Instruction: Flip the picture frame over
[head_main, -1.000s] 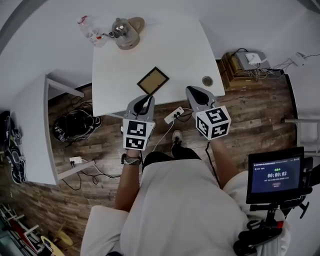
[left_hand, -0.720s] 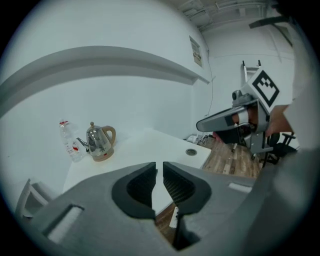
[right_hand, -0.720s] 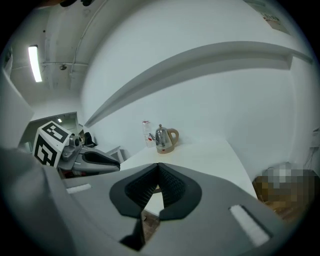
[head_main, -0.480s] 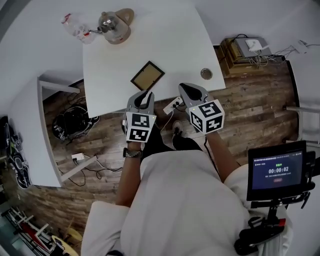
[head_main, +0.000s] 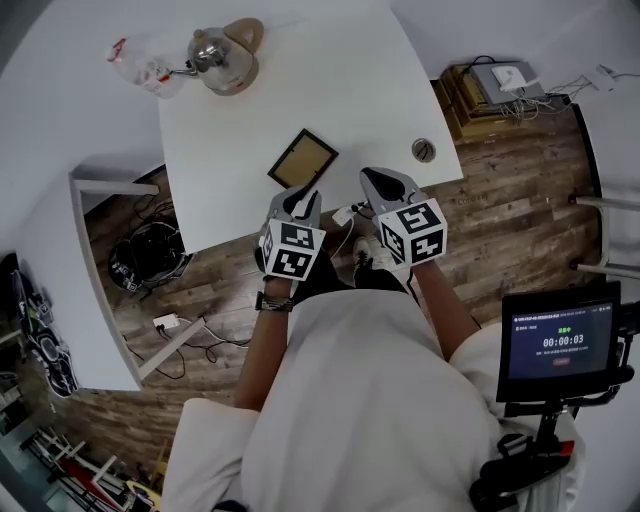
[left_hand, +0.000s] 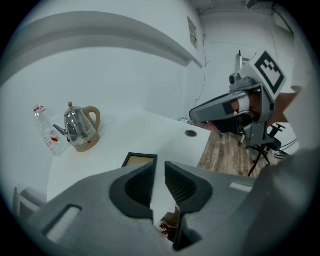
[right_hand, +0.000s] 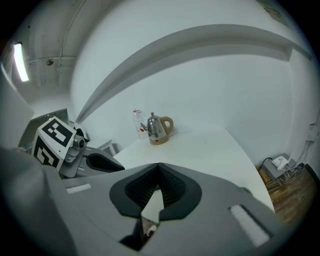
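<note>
The picture frame (head_main: 303, 158) has a dark border and a tan middle. It lies flat on the white table (head_main: 340, 80) near the front edge, and in the left gripper view it shows as the picture frame (left_hand: 140, 160) just past the jaws. My left gripper (head_main: 303, 197) (left_hand: 159, 167) hovers at the frame's near side with a narrow gap between its tips and nothing in them. My right gripper (head_main: 368, 177) (right_hand: 158, 166) is to the frame's right over the table edge, with its tips touching and empty.
A steel kettle (head_main: 222, 58) and a plastic bottle (head_main: 140, 68) stand at the table's far left corner. A small round object (head_main: 424, 150) lies near the right edge. A power strip (head_main: 345, 214) and cables lie on the wood floor below. A screen on a stand (head_main: 560, 345) is at the right.
Both grippers have stayed at the table's front edge, and their cubes have drawn a little closer together. The frame has not moved on the table.
</note>
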